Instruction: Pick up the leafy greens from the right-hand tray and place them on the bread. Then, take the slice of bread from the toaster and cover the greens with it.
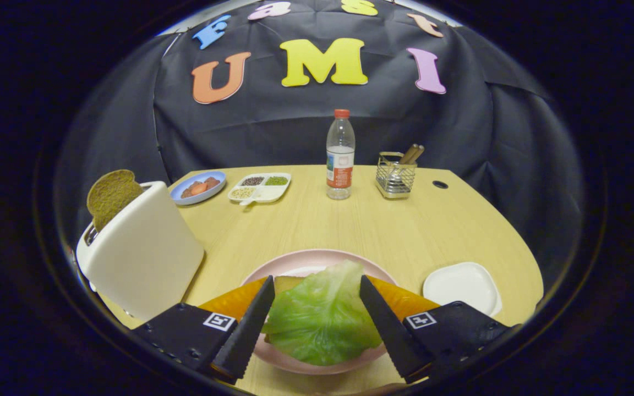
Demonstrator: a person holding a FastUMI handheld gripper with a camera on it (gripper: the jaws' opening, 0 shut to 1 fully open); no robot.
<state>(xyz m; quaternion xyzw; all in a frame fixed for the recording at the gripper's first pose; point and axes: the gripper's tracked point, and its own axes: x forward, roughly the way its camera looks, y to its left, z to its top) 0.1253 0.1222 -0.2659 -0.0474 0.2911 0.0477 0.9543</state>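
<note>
A pale green leaf of leafy greens (320,319) lies on a slice of bread (287,284) on a pink plate (317,257). Only a corner of that bread peeks out from under the leaf. My gripper (316,280) is open, with its two black fingers standing to either side of the leaf just above the plate, their inner edges at the leaf's margins. To the left stands a white toaster (141,253) with a brown bread slice (110,195) sticking up out of its slot. Right of the plate sits the white tray (463,286), with nothing on it.
At the back of the wooden table (306,225) are a blue plate with food (198,187), a divided dish of grains (259,187), a plastic water bottle (340,154) and a wire basket with utensils (395,176). A small dark hole (440,185) marks the far right.
</note>
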